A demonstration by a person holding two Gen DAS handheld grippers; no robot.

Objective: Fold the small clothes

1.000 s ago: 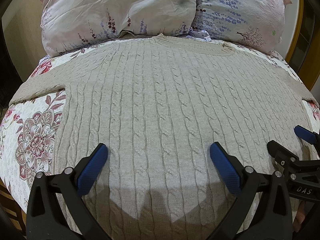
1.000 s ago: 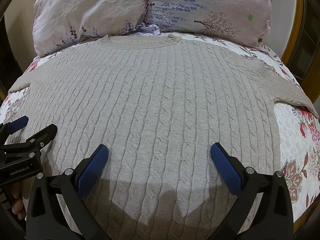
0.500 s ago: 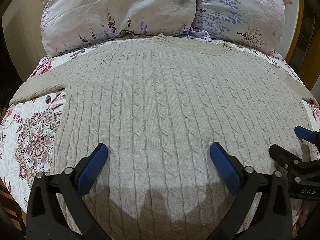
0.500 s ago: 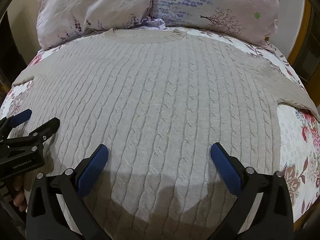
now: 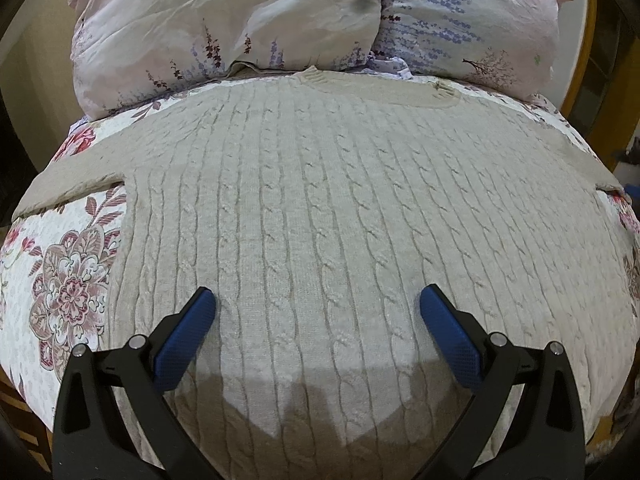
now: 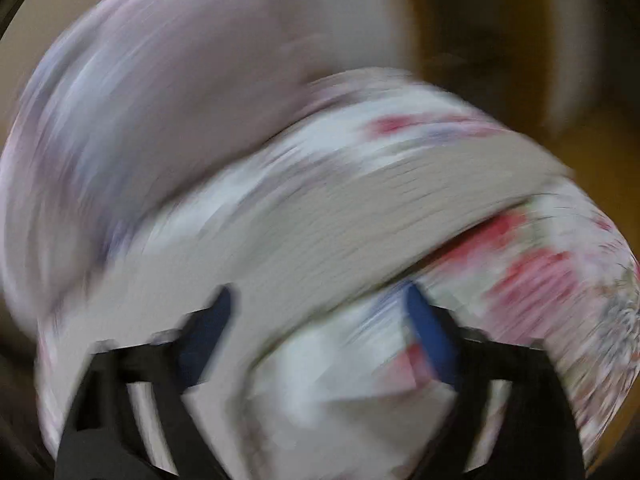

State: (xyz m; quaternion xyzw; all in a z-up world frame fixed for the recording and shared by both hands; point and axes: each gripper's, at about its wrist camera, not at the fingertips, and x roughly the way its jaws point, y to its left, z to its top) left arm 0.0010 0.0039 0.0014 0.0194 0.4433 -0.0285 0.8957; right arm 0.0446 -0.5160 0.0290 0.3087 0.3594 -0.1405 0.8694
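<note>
A beige cable-knit sweater (image 5: 320, 208) lies flat on the floral bedspread (image 5: 60, 280), neck toward the pillows, sleeves spread to both sides. My left gripper (image 5: 318, 312) is open and empty, hovering over the sweater's lower middle. The right wrist view is heavily motion-blurred. My right gripper (image 6: 320, 312) is open there, over the sweater's right sleeve (image 6: 400, 208) and the bedspread (image 6: 540, 272). It holds nothing that I can make out. The right gripper is out of the left wrist view.
Two pale floral pillows (image 5: 224, 28) (image 5: 472, 20) lie at the head of the bed, against the sweater's neck. A wooden bed frame (image 5: 576, 52) shows at the far right. The bed's edge drops off at the left.
My right gripper has swung quickly right, off the sweater's body to its right sleeve, and has left the left wrist view. The left gripper has barely moved.
</note>
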